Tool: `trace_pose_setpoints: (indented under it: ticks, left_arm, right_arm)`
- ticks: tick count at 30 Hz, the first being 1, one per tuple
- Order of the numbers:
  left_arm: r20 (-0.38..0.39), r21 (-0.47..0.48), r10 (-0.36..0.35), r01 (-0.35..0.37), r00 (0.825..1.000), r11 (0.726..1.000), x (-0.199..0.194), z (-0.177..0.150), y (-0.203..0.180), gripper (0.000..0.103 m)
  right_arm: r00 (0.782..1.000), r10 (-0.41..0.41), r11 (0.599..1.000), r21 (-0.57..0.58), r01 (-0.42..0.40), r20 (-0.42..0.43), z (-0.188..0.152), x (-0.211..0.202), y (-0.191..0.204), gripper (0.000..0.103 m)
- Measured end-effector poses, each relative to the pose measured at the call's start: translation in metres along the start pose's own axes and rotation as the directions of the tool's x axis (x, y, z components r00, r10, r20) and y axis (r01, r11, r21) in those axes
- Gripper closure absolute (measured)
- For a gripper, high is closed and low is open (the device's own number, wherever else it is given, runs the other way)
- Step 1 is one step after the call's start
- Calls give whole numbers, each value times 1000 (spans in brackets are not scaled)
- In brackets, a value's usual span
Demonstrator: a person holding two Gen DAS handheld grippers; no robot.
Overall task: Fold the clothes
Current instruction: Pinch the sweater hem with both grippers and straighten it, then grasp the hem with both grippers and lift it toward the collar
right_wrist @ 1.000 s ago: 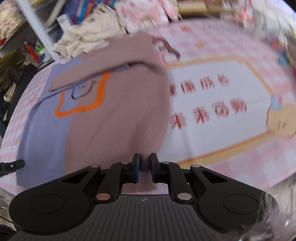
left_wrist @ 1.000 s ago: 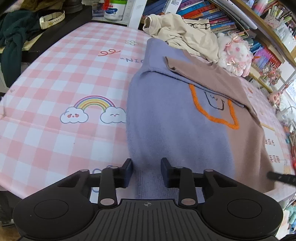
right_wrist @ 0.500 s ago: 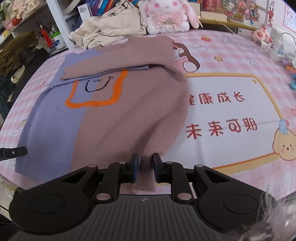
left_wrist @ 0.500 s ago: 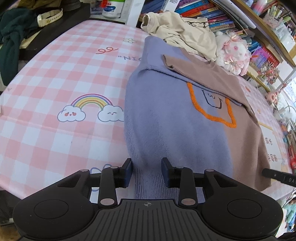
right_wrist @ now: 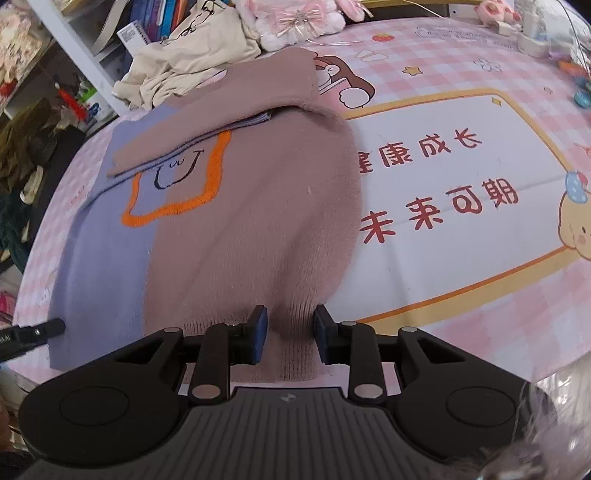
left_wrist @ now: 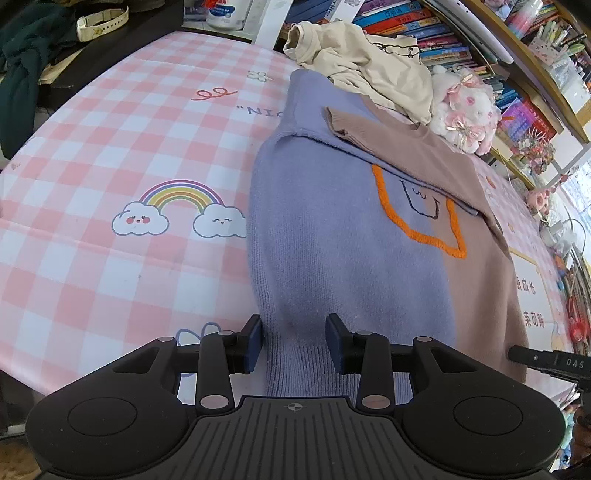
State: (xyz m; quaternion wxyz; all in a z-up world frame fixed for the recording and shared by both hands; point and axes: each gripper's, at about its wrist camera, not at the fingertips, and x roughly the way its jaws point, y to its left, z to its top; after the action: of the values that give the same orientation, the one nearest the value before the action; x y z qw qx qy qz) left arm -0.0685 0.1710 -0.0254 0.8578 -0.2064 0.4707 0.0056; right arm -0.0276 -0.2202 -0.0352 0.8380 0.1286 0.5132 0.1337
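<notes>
A two-tone sweater [left_wrist: 343, 258] lies flat on the pink checked tablecloth [left_wrist: 110, 155], its long axis running from the ribbed hem at the near table edge away to the collar end by the beige garment [left_wrist: 369, 62] and the plush toy [left_wrist: 465, 118]. Its lilac half is on the left and its brown half [right_wrist: 258, 206] on the right, with an orange-outlined motif [right_wrist: 177, 188] straddling the seam. Both sleeves are folded across the chest, the brown one lying on top. The left gripper [left_wrist: 294, 341] is at the lilac hem with its jaws spread, one fingertip on either side of the ribbing and not closed on it. The right gripper [right_wrist: 289, 334] is at the brown hem, jaws likewise apart, the ribbed edge sitting loosely between them. Each gripper's fingertip appears at the edge of the other's view, near the sweater's bottom corners. Books [left_wrist: 413, 22] line the shelves behind.
</notes>
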Motion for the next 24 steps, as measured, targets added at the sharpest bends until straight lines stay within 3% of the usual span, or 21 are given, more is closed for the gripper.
trace_pose_setpoints:
  ticks: [6,12,14,20,24]
  left_arm:
    - [3,-42,-28,29,1000,999,-1,0,7,65]
    - [-22,-138,-117,113,993,984,3,2,16,65]
    - [-22,-142,-131,126,991,982,5,3,16,59]
    - [-25,-136,-141,137,990,981,4,3,16,56]
    - [-28,-157,-160,154,987,976,5,3,20,56]
  right_arm:
    - [992,124,982,147,-120,-24,0,2,-15,75]
    - [961,275,921,300,-250,-44,-3,10,-27,70]
    - [953,300,912,307,-274,-42,-2,13,-25,68]
    - [963,267,875,408,-260,42,2,8,-48,68]
    - [959,279,863,425,-275,53,3,6,-62,67]
